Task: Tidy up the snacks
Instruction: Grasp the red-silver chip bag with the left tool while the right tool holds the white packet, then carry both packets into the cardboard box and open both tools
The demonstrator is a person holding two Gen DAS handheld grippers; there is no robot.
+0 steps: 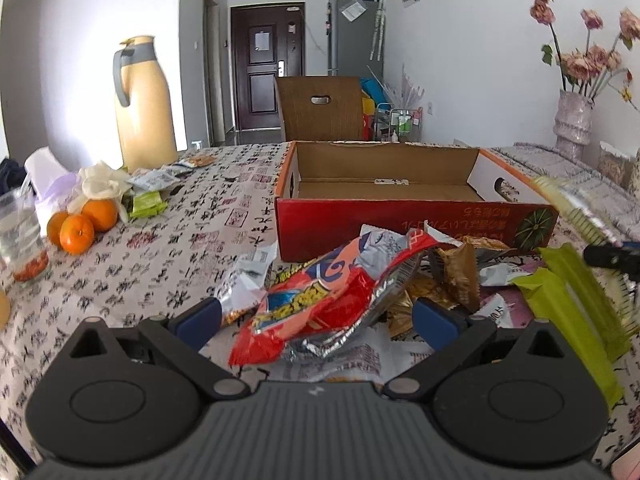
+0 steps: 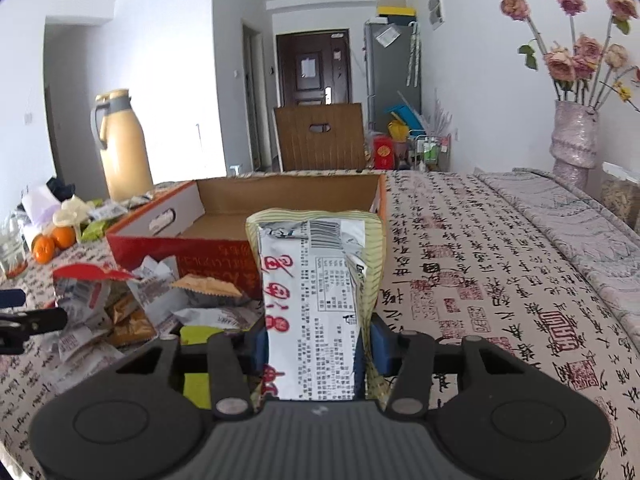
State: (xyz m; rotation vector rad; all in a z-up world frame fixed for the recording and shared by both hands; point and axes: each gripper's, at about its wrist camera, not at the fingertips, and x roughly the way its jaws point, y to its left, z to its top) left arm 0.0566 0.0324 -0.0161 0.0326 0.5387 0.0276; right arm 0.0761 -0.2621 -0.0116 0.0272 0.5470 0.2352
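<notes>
R gripper (image 2: 316, 344) is clamped on the lower part of a pale-green striped snack pack (image 2: 316, 280), held upright in front of the open red cardboard box (image 2: 208, 256). Pack looks light, crinkly foil, soft and slippery, so grip mid-body, not the seal edge. L gripper (image 1: 316, 316) is wide open around a red snack bag (image 1: 320, 300) on the pile w/o pinching it.

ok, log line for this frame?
right claw: shut on pale green packet, lifted | left claw: open, red packet between fingers | cardboard box: empty
</notes>
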